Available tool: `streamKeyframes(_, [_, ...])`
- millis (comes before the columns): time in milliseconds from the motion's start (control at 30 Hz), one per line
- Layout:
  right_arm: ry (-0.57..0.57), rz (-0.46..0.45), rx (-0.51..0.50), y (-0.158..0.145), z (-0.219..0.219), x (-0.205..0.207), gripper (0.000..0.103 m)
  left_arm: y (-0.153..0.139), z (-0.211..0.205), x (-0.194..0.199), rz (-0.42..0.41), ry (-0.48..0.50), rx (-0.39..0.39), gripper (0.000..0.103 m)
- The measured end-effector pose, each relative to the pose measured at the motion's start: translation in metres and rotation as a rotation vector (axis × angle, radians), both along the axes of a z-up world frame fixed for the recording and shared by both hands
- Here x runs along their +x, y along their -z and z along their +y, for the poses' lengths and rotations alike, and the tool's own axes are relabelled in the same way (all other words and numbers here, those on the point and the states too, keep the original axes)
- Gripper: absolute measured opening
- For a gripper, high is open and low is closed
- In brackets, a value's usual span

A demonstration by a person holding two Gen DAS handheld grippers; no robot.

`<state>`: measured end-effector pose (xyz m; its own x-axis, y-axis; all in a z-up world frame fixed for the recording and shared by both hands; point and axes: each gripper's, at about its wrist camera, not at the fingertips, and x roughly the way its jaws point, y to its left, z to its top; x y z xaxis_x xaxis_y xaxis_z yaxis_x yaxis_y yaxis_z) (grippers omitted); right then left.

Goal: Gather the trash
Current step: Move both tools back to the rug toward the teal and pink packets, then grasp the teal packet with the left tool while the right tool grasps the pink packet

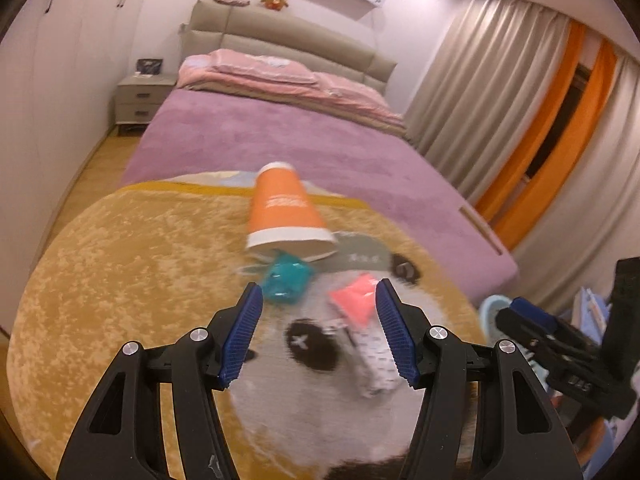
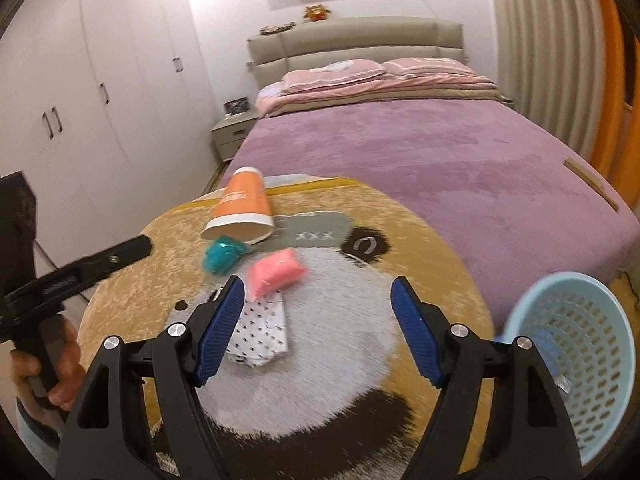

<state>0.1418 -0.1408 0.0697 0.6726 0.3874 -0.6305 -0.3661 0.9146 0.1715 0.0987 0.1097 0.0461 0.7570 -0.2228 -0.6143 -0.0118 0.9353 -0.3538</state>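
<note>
On grey rug patch: "XXX"

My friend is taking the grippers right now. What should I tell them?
Left gripper: open, empty.
Right gripper: open, empty.
On the panda rug: orange cup tipped over, teal wrapper at its mouth, pink packet, dotted white packet.
Blue basket stands right of the rug; something blue shows inside, unclear what.
Done: none of these four collected.
Left: put all four in the basket.
</note>
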Motion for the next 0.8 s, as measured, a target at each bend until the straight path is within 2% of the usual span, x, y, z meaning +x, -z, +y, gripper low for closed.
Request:
streamKeyframes(233, [-0.034, 0.056, -0.008, 0.022, 0.024, 0.025, 0.072, 0.038, -0.009, 0.043, 0.119, 0.047, 0.094, 0.056])
streamKeyframes(567, [-0.061, 0.167, 0.053, 0.048, 0.036, 0.059, 0.072, 0.057, -0.011, 0.083, 0.162, 0.037, 0.153, 0.056])
streamKeyframes(633, [-0.070, 0.190, 0.077, 0.051, 0.038, 0.063, 0.072, 0.060, -0.015, 0.085, 0.168, 0.050, 0.167, 0.050])
streamKeyframes(667, [-0.074, 0.197, 0.082, 0.052, 0.039, 0.064, 0.072, 0.063, -0.016, 0.086, 0.176, 0.060, 0.169, 0.041])
streamKeyframes(800, [-0.090, 0.216, 0.087, 0.055, 0.049, 0.067, 0.071, 0.064, -0.017, 0.082, 0.166, 0.063, 0.181, 0.038])
